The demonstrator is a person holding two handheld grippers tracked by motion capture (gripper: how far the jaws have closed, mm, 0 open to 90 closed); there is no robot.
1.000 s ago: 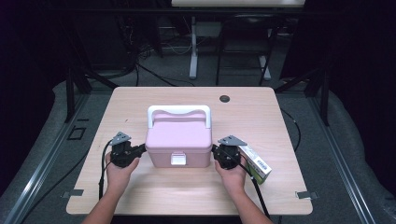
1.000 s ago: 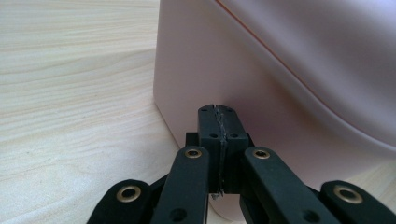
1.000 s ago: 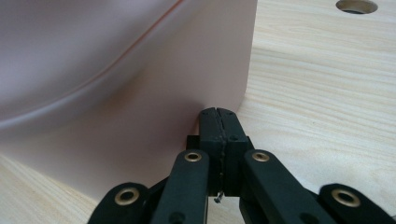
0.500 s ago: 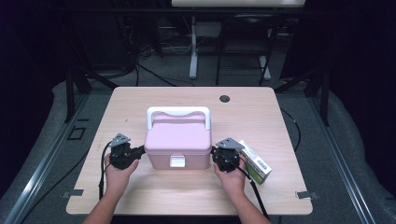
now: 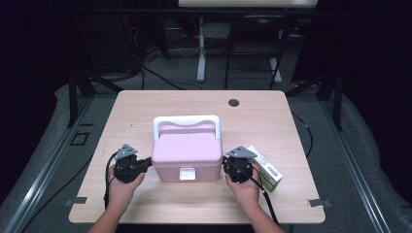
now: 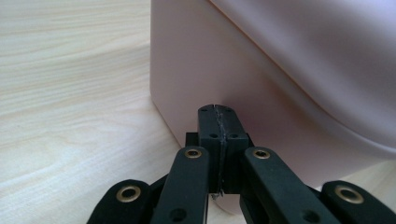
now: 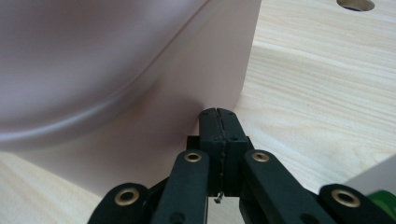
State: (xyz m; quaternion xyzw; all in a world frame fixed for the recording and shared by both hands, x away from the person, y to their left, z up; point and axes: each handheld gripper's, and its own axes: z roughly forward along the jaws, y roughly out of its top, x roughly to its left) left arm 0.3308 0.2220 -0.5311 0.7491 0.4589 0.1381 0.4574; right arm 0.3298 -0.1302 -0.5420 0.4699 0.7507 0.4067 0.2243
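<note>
A pink plastic box (image 5: 187,152) with a white handle (image 5: 187,121) and a white front latch (image 5: 187,174) sits in the middle of the wooden table (image 5: 145,104). My left gripper (image 5: 145,164) is shut, its tips against the box's left side wall (image 6: 196,70). On the other side my right gripper (image 5: 226,168) is shut too, its tips at the right side wall (image 7: 187,93). In both gripper views the black jaws meet with nothing between them, left gripper (image 6: 218,109), right gripper (image 7: 218,112).
A white and green carton (image 5: 266,168) lies just right of the right hand, its corner (image 7: 373,186) showing in the right gripper view. A round cable hole (image 5: 233,102) sits near the table's far edge. Cables trail from both grippers toward the near edge.
The right gripper has shifted slightly left, closer to the box's side. The left gripper and the box look unchanged.
</note>
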